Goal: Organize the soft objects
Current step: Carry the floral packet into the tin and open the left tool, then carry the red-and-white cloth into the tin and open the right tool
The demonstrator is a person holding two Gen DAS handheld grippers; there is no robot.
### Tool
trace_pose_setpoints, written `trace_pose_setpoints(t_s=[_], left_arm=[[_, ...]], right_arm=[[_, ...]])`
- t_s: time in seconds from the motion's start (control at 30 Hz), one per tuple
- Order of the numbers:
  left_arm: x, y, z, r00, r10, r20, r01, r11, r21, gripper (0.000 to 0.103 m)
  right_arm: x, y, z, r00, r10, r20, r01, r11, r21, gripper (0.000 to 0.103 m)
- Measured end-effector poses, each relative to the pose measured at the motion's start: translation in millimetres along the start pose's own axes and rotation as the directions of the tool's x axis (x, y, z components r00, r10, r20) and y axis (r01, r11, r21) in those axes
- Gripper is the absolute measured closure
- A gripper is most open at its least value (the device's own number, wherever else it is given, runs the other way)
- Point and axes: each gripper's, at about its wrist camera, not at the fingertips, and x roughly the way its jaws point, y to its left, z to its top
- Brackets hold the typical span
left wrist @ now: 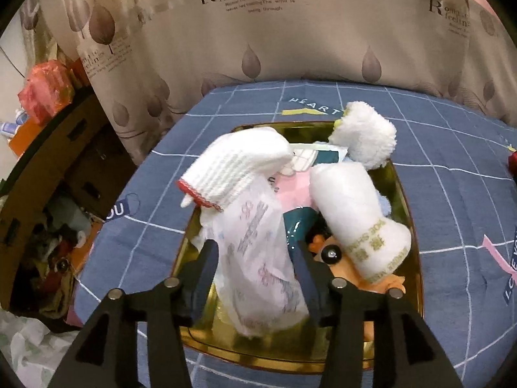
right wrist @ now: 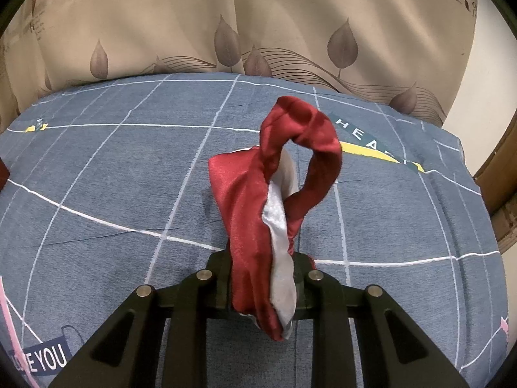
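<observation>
In the left wrist view my left gripper point(left wrist: 255, 252) is shut on a white printed soft pack point(left wrist: 258, 258), held over a gold tray point(left wrist: 407, 200). A white knitted glove with a red cuff point(left wrist: 236, 168) rests on the pack's far end. In the tray lie a white rolled towel with gold lettering point(left wrist: 358, 216), a fluffy white cloth point(left wrist: 365, 135) and an orange toy point(left wrist: 384, 284). In the right wrist view my right gripper point(right wrist: 261, 258) is shut on a red satin cloth with white lining point(right wrist: 258, 210), held above the blue bedsheet point(right wrist: 113, 177).
A beige leaf-print curtain point(left wrist: 258, 32) hangs behind the bed. Left of the bed are cardboard boxes point(left wrist: 80, 161), clutter and a red plastic bag point(left wrist: 45, 93). A red object point(left wrist: 512, 161) shows at the right edge of the left wrist view.
</observation>
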Motion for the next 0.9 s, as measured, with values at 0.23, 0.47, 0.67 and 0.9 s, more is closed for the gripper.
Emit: trace_pose_setpoints(t_s=[0.23,0.47,0.67,0.9], left_arm=[[-16.0,0.1,-2.3,0.997,0.048,0.054,-0.049,0.999,0.014,0.042],[-42.5,-5.4,-6.4,0.982,0.145,0.125,-0.148,0.989,0.014,0.040],[-64.4,1.0,-17.2,0.971,0.176,0.163,-0.173,0.984,-0.036,0.039],[-76.4,16.7,-31.4,0.969,0.182,0.168,-0.169,0.981,-0.089,0.039]], right_arm=[[-0.2,-0.4,-0.4,1.000,-0.005,0.000,0.005,1.000,0.000,0.081],[0.0,-2.9,-0.7,1.000,0.008,-0.002,-0.008,1.000,0.012,0.081],[-0.6,5.8,0.0,0.999,-0.041,-0.003,0.041,0.999,-0.022,0.080],[-13.3,9.0,-0.5,0.999,-0.019,-0.030,0.021,0.997,0.071,0.085]])
